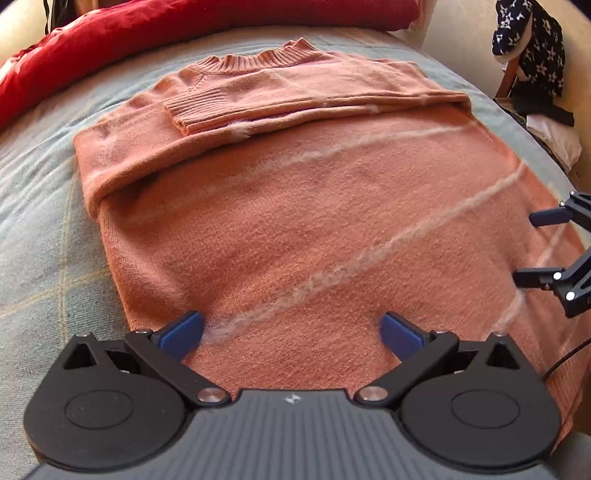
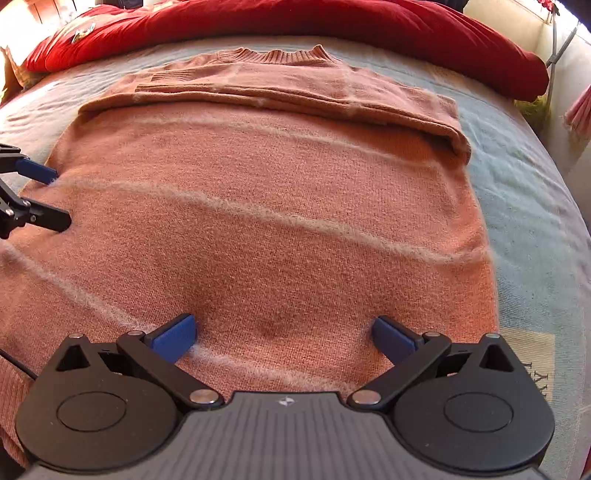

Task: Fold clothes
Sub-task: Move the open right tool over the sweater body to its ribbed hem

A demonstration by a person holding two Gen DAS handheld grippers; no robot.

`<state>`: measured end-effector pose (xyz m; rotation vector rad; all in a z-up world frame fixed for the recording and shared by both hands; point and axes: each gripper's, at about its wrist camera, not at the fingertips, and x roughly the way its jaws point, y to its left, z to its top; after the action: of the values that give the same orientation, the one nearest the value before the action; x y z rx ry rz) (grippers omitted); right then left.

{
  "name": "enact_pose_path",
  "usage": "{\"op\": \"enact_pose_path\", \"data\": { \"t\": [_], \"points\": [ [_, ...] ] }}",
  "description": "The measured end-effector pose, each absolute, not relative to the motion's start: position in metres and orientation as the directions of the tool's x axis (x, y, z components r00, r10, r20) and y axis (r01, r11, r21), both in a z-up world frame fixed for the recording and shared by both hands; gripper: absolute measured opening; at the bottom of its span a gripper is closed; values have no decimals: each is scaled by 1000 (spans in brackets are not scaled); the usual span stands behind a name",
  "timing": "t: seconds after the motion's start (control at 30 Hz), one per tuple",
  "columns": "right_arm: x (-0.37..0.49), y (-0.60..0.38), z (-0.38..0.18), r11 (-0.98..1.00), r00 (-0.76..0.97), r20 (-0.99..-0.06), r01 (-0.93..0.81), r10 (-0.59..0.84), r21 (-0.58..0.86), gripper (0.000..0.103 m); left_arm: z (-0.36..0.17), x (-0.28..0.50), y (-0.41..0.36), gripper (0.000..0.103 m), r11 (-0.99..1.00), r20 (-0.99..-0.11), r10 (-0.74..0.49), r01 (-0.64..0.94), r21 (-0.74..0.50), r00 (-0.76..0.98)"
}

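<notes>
A salmon-pink knit sweater [image 1: 303, 206] with pale fuzzy stripes lies flat on the bed, collar [image 1: 266, 59] at the far end. Both sleeves are folded across the chest, one ribbed cuff [image 1: 195, 107] on top. My left gripper [image 1: 291, 332] is open over the near hem, toward its left side, blue pads wide apart with nothing between them. In the right wrist view the same sweater [image 2: 280, 206] fills the frame, and my right gripper [image 2: 282, 334] stands open over the hem's right part. Each gripper shows at the other view's edge: right gripper [image 1: 524, 247], left gripper [image 2: 61, 197].
The bed has a pale blue-grey checked cover [image 1: 44, 229]. A red duvet [image 2: 332, 22] lies bunched along the far side. A dark star-patterned cloth [image 1: 528, 40] hangs on a chair at the right. A cable [image 1: 565, 358] trails near the hem.
</notes>
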<state>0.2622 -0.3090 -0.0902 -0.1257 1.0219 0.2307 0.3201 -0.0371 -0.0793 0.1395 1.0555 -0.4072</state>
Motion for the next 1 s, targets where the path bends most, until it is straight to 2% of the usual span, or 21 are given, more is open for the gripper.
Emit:
{"op": "enact_pose_path", "data": {
  "t": [0.33,0.6,1.0],
  "points": [
    [252,-314,-95,960,547,-820,-279,168,11,103,-83,311,-41,103,938,-838,-226,343,-49,497],
    [247,-315,-99,958,590,-786,-286,183,8,103,-84,311,-38,103,933,-823,-245,355,-57,512],
    [252,-313,-98,961,569,-806,-277,164,0,103,-86,305,-37,103,927,-796,-261,372,-49,546]
  ]
}}
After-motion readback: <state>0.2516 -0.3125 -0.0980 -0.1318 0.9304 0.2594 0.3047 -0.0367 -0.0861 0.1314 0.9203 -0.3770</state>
